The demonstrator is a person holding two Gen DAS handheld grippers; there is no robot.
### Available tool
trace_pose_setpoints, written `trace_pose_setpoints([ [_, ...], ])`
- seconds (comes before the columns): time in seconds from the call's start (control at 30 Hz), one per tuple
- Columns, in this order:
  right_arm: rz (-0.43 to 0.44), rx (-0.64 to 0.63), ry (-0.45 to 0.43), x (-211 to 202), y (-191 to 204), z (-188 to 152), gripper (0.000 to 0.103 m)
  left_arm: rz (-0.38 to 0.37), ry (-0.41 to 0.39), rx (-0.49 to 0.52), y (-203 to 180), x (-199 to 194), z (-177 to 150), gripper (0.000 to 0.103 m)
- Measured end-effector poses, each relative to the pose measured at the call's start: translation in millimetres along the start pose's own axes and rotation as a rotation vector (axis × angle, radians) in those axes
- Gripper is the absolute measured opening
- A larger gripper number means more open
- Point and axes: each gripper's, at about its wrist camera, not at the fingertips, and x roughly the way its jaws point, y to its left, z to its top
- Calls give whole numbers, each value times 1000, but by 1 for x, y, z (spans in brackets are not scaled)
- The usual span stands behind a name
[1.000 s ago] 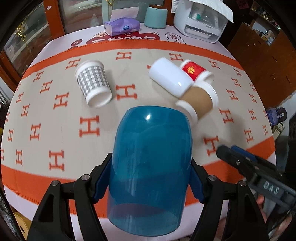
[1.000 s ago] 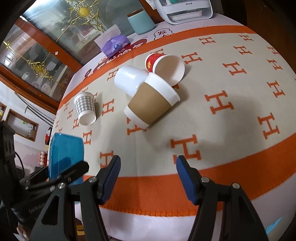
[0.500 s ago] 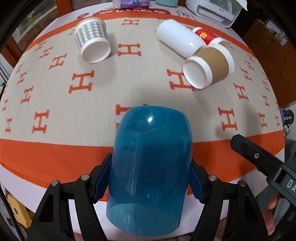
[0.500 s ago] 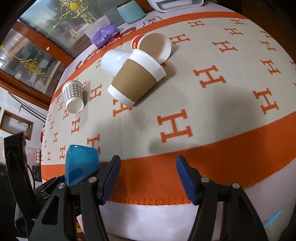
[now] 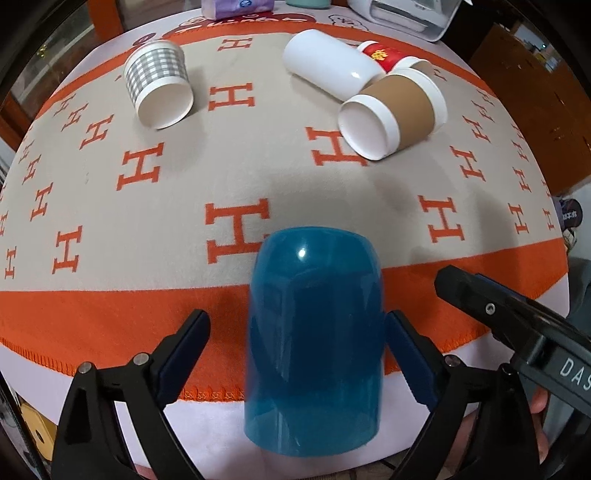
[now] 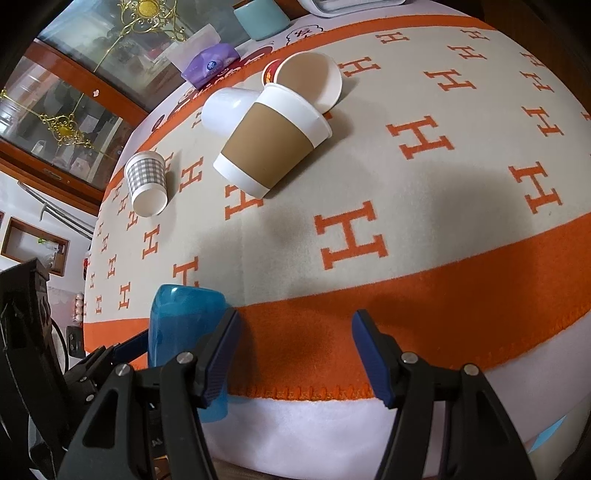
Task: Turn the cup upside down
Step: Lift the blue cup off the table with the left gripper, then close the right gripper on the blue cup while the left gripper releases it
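Observation:
A translucent blue cup (image 5: 314, 339) stands upside down, closed end up, at the near edge of the table on the orange band of the cloth. My left gripper (image 5: 297, 347) is open around it, with a clear gap at the left finger. The cup also shows in the right wrist view (image 6: 181, 325), partly behind my right gripper's left finger. My right gripper (image 6: 295, 354) is open and empty, just right of the cup above the table's front edge.
Several paper cups lie on their sides further back: a grey checked one (image 5: 159, 88), a white one (image 5: 328, 66), a red one (image 5: 380, 55) and a brown-sleeved one (image 5: 395, 110). A purple tissue pack (image 6: 210, 64) and a teal container (image 6: 262, 16) stand at the far edge.
My left gripper has lowered the blue cup to the table's near edge and its fingers have opened off it. My right gripper has moved closer to the cup.

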Motion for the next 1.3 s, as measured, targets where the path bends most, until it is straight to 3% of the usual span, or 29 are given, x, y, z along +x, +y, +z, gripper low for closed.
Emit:
trace_pose_setpoints([
  [0.47, 77, -22, -27, -18, 9, -1, 63, -95, -40, -16, 17, -44, 3, 94],
  [0.73, 150, -37, 1, -17, 19, 0, 63, -79, -148, -24, 38, -73, 3, 94],
  [0.87, 206, -38, 34, -10, 27, -2, 64, -66, -249, 20, 47, -88, -2, 94],
  [0.93, 246, -28, 57, -4, 31, -2, 72, -65, -278, 21, 53, -93, -2, 94],
  [1.07, 291, -26, 114, 12, 41, 1, 77, -86, -242, -3, 66, -91, 1, 94],
  [1.2, 274, -38, 158, 28, 52, 4, 77, -34, -257, -1, 74, -90, 0, 94],
  [1.3, 275, -43, 191, 40, 59, 6, 77, -60, -252, -20, 82, -85, -2, 94],
])
